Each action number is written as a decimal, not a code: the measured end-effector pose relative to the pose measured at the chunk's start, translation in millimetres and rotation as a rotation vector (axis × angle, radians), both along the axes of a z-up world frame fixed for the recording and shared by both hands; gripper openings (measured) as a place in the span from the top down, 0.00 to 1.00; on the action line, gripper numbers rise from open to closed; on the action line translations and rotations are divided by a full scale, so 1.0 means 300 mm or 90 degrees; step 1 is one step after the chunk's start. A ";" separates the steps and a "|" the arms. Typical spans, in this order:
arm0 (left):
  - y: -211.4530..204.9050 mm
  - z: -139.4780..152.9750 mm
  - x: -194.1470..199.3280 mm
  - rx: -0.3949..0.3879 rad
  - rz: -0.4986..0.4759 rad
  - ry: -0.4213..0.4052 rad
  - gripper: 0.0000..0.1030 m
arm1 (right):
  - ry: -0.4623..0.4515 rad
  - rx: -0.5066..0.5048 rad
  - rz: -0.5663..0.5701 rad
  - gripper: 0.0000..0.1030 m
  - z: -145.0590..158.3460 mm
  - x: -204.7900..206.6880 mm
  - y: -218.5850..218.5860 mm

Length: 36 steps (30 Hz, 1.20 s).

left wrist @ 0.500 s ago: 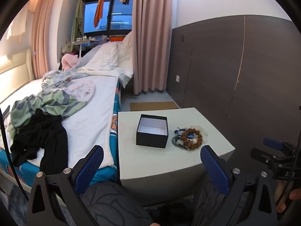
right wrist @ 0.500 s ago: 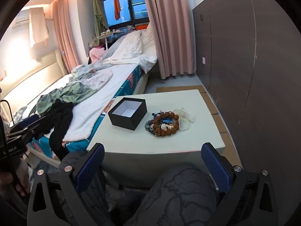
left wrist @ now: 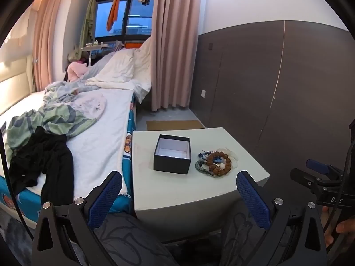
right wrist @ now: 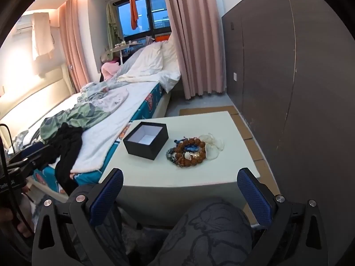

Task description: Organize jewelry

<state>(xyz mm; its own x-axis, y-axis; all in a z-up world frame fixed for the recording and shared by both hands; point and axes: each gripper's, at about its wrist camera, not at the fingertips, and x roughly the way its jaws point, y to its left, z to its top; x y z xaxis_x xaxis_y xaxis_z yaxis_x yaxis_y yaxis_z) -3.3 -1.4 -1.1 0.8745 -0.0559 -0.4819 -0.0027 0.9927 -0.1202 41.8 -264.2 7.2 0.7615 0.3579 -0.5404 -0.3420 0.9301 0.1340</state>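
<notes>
A black box point(left wrist: 172, 163) point(right wrist: 142, 149) with no lid and a white inside stands on the white bedside table point(left wrist: 177, 195) point(right wrist: 199, 173). Just right of it lies a pile of jewelry point(left wrist: 216, 161) point(right wrist: 188, 153): a brown bead bracelet, a dark green bead strand, blue cords and pale shell-like pieces. My left gripper point(left wrist: 178, 177) hangs short of the table's near edge, open, nothing between its blue pads. My right gripper point(right wrist: 180, 173) point(left wrist: 319, 170) is likewise open and apart from the pile. The left gripper point(right wrist: 28, 155) shows at the right wrist view's left edge.
A bed point(left wrist: 99, 137) with crumpled clothes and bedding runs along the table's left side. A dark wall panel point(left wrist: 266, 88) stands close on the right. The person's patterned knees point(left wrist: 124, 239) point(right wrist: 213, 228) sit under both grippers, against the table's front.
Both views have shifted only slightly. The box and the jewelry lie where they were, and both grippers stay open.
</notes>
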 end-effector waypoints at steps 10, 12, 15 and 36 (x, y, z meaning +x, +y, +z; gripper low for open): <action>-0.001 0.006 -0.014 0.005 0.000 -0.011 0.01 | 0.000 -0.003 0.006 0.00 0.011 -0.010 0.000; -0.001 0.008 -0.018 0.006 -0.002 -0.011 0.01 | 0.002 -0.001 0.010 0.00 0.004 -0.009 0.002; -0.003 0.009 -0.020 0.006 -0.001 -0.012 0.01 | 0.002 -0.003 0.012 0.00 0.005 -0.014 0.004; -0.006 0.025 -0.053 0.008 -0.006 -0.019 0.01 | 0.011 0.002 0.013 0.00 0.006 -0.014 -0.005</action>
